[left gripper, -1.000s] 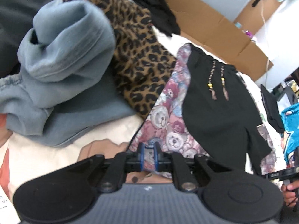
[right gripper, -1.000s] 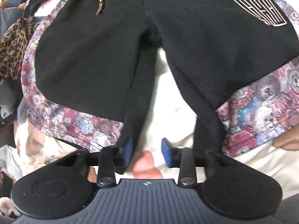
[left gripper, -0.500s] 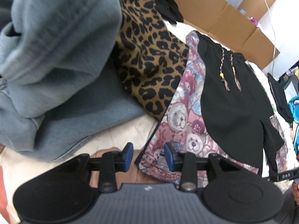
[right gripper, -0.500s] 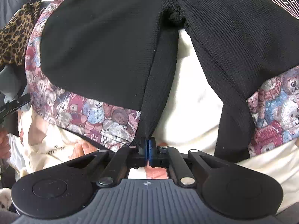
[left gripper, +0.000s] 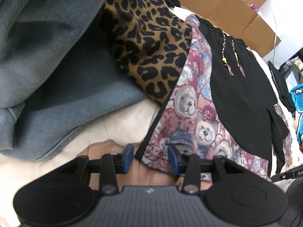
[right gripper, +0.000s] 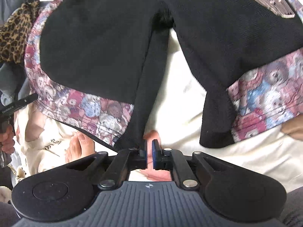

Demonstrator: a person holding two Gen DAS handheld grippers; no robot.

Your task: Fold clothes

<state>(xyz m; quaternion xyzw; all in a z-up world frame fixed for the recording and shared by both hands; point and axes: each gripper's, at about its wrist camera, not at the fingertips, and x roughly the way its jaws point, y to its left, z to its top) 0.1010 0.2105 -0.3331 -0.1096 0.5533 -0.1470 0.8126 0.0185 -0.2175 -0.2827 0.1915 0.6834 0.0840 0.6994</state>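
Black shorts (left gripper: 236, 94) with teddy-bear print panels and beaded drawstrings lie flat on a cream sheet (left gripper: 113, 124). My left gripper (left gripper: 151, 158) hangs low over the bear-print hem corner (left gripper: 157, 151). Its jaws are opening, and the corner lies between the blue pads without being pressed. In the right wrist view the shorts (right gripper: 94, 47) spread out ahead, legs apart. My right gripper (right gripper: 151, 152) sits at the end of the black inner leg hem (right gripper: 144, 104). Its jaws are opening by a narrow gap that shows only the sheet; the hem ends at the left pad's tip.
A blue-grey sweatshirt (left gripper: 47, 56) and a leopard-print garment (left gripper: 147, 43) are heaped left of the shorts. Flat cardboard (left gripper: 236, 9) lies beyond, with another black garment (left gripper: 278, 83) at the right. A hand (right gripper: 7, 141) holds the left gripper at the left edge.
The left gripper came down toward the bear-print hem corner and went from shut to open. The right gripper moved in on the inner leg hem, shut, then parted slightly.
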